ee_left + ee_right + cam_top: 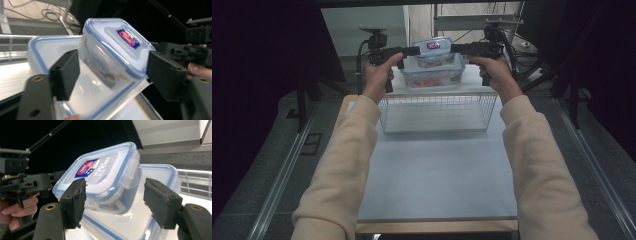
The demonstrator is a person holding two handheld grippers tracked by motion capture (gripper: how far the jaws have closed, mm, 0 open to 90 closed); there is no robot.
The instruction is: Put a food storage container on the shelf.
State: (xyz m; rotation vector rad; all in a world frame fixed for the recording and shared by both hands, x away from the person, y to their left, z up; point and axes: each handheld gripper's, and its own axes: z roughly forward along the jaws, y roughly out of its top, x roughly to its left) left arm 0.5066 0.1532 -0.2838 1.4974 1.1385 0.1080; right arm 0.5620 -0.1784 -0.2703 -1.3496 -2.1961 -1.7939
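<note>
One pale, smooth table [437,175] runs toward twelve o'clock. On it stands one rectangular wire basket [438,113], a fine metal grid with nothing visible inside. Past the basket, at twelve o'clock, sit two clear plastic boxes with blue-rimmed lids: one large box [432,75] with something reddish inside, and on top of it one small box [433,51], tilted, with a red-and-blue label and contents too blurred to tell. The left gripper [412,50] at nine o'clock of the small box and the right gripper [457,48] at three o'clock each straddle a side, jaws apart and pads off the plastic.
</note>
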